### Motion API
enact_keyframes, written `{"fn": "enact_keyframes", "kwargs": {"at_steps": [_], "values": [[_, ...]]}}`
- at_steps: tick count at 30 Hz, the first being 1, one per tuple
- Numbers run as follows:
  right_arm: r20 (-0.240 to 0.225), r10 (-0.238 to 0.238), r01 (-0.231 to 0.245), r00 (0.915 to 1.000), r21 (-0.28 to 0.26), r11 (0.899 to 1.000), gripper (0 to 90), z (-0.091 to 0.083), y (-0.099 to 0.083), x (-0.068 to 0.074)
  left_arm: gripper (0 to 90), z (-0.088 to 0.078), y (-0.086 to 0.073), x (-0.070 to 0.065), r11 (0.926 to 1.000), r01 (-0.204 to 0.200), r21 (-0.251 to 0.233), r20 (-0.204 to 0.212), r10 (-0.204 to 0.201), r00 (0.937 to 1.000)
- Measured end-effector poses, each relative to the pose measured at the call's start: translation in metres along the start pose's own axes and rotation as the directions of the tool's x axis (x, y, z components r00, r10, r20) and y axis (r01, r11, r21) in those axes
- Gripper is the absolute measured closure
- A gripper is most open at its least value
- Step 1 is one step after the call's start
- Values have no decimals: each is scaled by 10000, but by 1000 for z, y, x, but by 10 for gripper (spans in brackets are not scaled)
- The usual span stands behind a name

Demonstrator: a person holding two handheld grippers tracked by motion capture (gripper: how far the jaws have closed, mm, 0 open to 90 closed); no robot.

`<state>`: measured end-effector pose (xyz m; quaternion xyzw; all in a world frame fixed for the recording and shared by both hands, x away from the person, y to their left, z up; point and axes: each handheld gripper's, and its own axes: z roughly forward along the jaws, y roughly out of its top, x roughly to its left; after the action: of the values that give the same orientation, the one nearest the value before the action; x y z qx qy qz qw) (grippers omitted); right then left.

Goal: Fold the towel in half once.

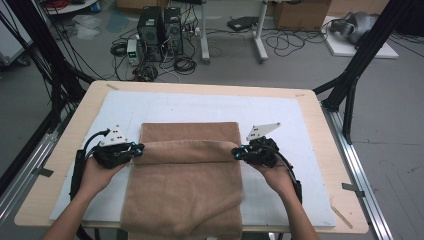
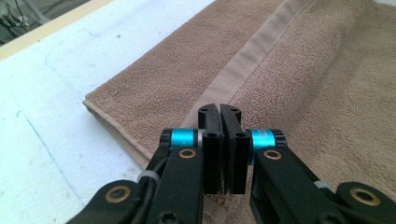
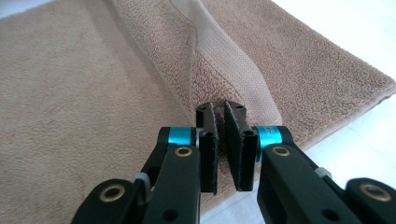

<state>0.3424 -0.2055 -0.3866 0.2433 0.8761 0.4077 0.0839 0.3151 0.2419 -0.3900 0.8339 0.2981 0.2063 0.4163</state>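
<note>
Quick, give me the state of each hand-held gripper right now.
Left hand-held gripper: closed, pinching the left side of the brown towel.
Right hand-held gripper: closed, pinching the towel's right side.

The high view looks forward and down from afar; both gripper views sit close, sharing the towel (image 1: 185,175) with it.

One brown towel (image 1: 185,185), two hand-held grippers (image 1: 136,149) (image 1: 237,153)

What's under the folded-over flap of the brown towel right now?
Under the flap of the brown towel, which both the left gripper and right gripper pinch at its edges, lies more of the same towel. The white mat beneath it is covered there.
</note>
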Motion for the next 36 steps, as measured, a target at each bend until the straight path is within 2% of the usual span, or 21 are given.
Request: {"fn": "enact_keyframes", "kwargs": {"at_steps": [6,18,21,36], "values": [[-34,-180,179,9998,-251,9995,838,-10,2,9,874,-13,-5,-5,9994,-34,-331,-75,32,10000],[-116,-668,660,9977,-589,9961,838,-25,4,37,895,-47,-12,-19,9949,-199,-989,-327,167,9993],[-142,-776,764,9969,-689,9947,838,-27,4,41,895,-53,-14,-23,9948,-350,-960,-388,314,9988],[-233,-1123,1095,9934,-983,9891,838,-43,-3,68,895,-76,-24,-45,9925,-574,-1078,-320,543,9980]]}}
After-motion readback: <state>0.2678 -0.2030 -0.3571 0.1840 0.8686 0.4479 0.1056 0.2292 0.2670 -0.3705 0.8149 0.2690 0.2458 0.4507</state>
